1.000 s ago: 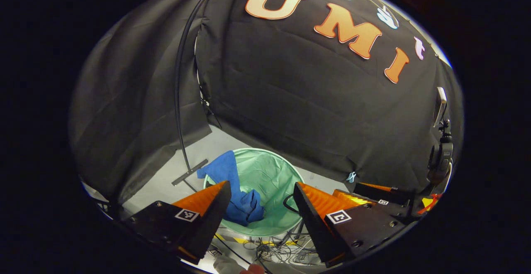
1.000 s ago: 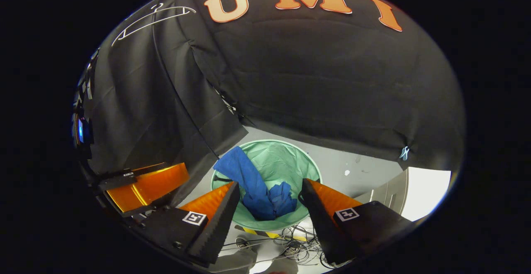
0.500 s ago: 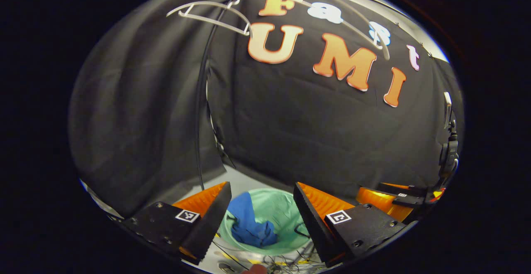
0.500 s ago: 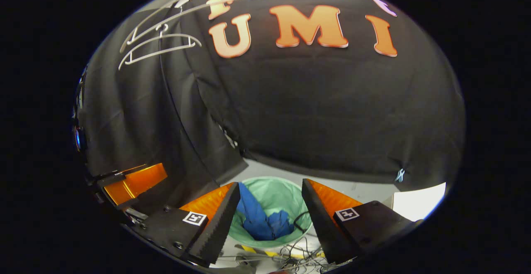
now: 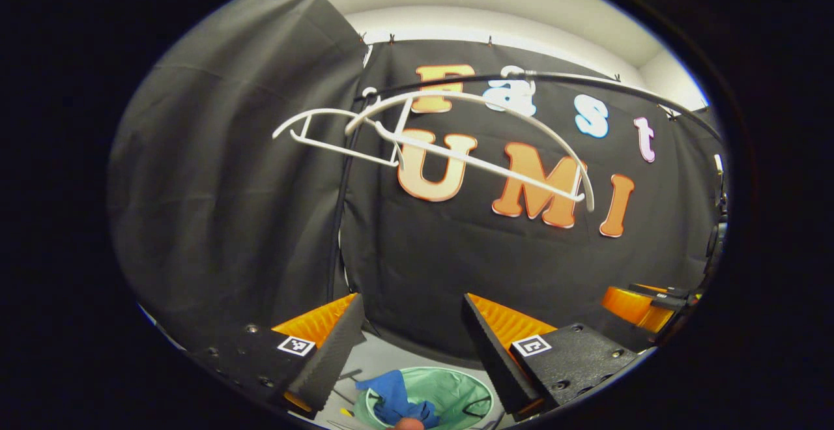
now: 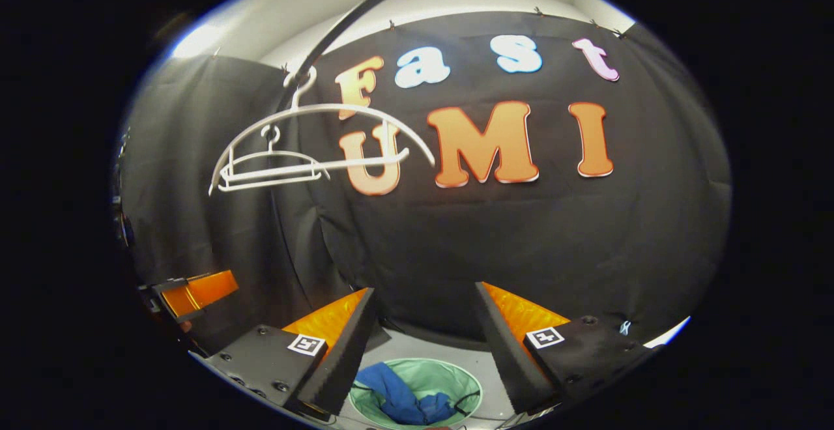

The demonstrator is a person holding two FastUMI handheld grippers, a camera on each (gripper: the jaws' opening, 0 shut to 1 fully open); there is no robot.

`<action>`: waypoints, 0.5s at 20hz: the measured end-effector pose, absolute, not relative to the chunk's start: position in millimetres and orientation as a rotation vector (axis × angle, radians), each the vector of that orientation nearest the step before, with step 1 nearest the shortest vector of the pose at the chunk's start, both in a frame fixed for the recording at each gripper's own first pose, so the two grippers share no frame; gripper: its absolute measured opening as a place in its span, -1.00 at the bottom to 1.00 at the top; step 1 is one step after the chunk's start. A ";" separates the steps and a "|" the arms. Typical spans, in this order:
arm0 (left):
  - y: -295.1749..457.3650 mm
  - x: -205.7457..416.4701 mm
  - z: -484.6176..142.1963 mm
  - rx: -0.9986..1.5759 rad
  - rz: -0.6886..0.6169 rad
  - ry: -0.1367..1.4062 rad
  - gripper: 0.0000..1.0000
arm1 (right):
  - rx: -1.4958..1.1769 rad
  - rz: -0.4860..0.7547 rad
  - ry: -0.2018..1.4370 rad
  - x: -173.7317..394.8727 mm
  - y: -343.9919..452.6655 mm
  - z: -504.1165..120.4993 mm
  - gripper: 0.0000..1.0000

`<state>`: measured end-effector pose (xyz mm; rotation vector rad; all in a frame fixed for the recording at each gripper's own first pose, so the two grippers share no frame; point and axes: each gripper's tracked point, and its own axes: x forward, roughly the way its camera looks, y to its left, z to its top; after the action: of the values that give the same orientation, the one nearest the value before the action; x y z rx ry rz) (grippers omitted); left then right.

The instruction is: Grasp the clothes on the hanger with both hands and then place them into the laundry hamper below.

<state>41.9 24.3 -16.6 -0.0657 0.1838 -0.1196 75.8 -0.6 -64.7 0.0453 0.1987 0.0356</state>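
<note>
A blue garment (image 5: 395,399) (image 6: 399,397) lies bunched inside the round green laundry hamper (image 5: 462,395) (image 6: 456,383) on the floor below. Two bare white hangers (image 5: 469,127) (image 6: 313,137) hang from a black curved rail (image 5: 586,85) (image 6: 365,10) high against the booth wall. My left gripper (image 5: 410,316) is open with nothing between its fingers, held well above the hamper. My right gripper (image 6: 425,306) is open too and holds nothing. The right gripper (image 5: 642,303) also appears at the right edge of the left gripper view, and the left gripper (image 6: 192,290) at the left edge of the right gripper view.
The black rail's pole (image 5: 342,221) runs down the seam between the two black cloth walls. A strip of grey floor (image 5: 384,361) shows around the hamper. A white ceiling band (image 5: 495,6) sits above the cloth.
Both grippers have risen and tilted upward: the hamper with the blue garment has slid to the bottom of both views and the hangers and rail have come into full sight. Both stay open.
</note>
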 end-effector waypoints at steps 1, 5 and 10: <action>23.5 41.7 -7.1 -0.065 -0.114 0.153 0.83 | 0.050 0.039 0.176 74.8 -3.0 -48.9 1.00; 17.7 26.7 33.7 -0.076 -0.102 0.056 0.83 | 0.005 0.022 0.083 59.0 -19.6 5.6 0.93; 16.8 18.4 65.2 -0.100 -0.091 -0.027 0.83 | -0.012 0.026 0.010 37.4 -24.3 35.7 0.83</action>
<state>18.4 16.8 65.2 -0.0996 -0.0270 -0.0913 37.4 -24.3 35.7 -0.0120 0.0096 0.0263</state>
